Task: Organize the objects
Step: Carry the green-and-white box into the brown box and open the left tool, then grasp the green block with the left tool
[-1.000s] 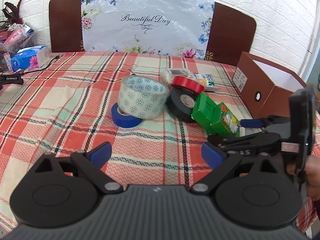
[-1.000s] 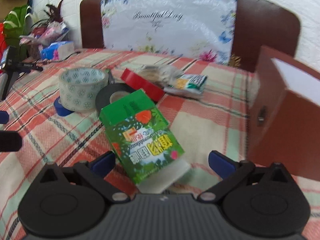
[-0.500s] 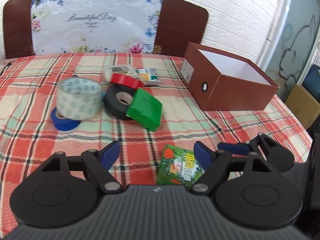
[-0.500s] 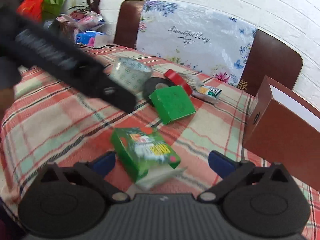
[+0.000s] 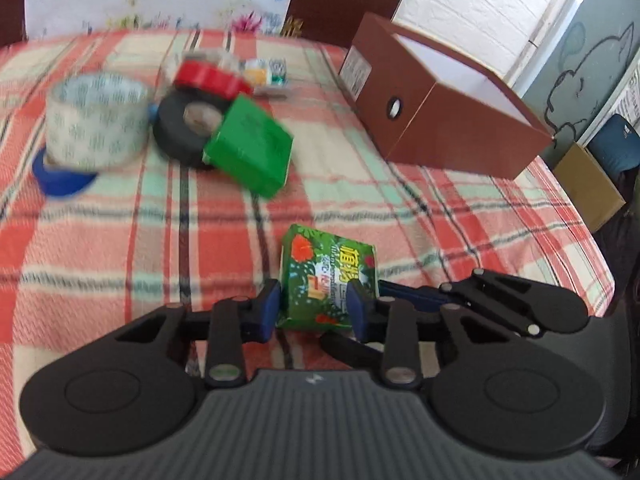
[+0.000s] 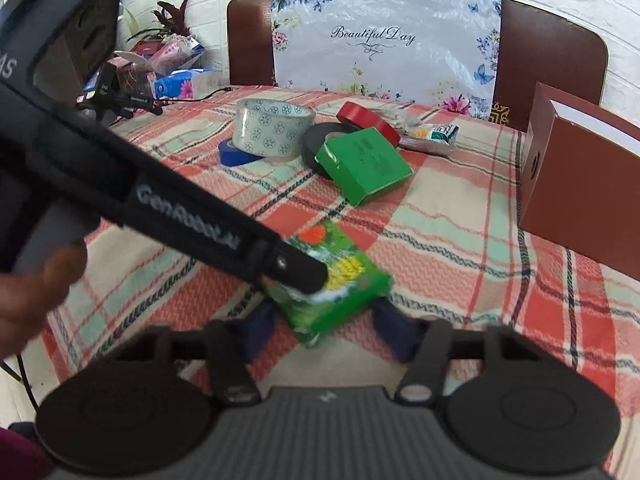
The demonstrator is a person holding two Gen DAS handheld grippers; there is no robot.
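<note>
Gripping: left gripper [image 5: 313, 306] clenching its blue fingers [image 5: 268, 307] on both sides of the printed green packet [image 5: 329, 280], pads touching it.
Releasing: right gripper [image 6: 326, 330] sitting with fingers [image 6: 391, 332] spread, the packet's near corner lying between them; contact with the pads impossible to tell through the blur.
Resting: packet [image 6: 334, 280] lying at 6 o'clock on the plaid tabletop [image 5: 120, 216], tilted, with the left gripper's arm crossing over its far edge in the right wrist view.
Waiting at 12 o'clock: plain green box [image 6: 363, 164] leaning against the black tape roll [image 6: 320, 140], red tape roll [image 6: 366, 122] just behind.
Standing at 11 o'clock: patterned clear tape roll [image 6: 272, 128] overlapping the blue tape roll [image 6: 236, 152].
Lying behind the red roll: small plastic-wrapped packets [image 6: 430, 136].
Sitting at 2 o'clock: open brown box [image 5: 444, 96], well apart from the packet, white inside, round hole in its end wall.
</note>
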